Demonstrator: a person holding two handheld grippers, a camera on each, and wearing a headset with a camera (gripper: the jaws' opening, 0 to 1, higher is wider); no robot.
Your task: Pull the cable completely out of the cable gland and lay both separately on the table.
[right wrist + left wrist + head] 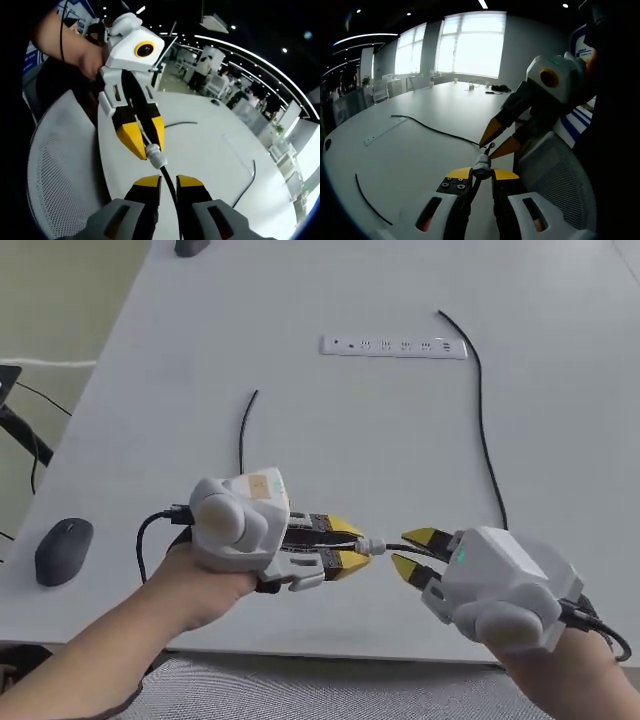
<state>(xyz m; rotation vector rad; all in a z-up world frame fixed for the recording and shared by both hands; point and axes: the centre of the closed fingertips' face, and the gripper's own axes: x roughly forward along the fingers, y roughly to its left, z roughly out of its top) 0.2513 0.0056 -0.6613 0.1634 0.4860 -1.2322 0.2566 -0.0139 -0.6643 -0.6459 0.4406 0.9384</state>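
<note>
Slippage looms: left gripper (358,546) fingers clamp the gland (372,546), bottom centre, above the desk (350,440); right gripper (405,550) fingers stand apart around the cable (169,182), so pulling now would grab nothing.

From the head: steeply down on the table (400,430), close above left gripper (360,546) and right gripper (400,548). From each gripper: low along its own jaws, straight at the other, very near. Shared by all three: the cable gland (373,546) between the tips.
</note>
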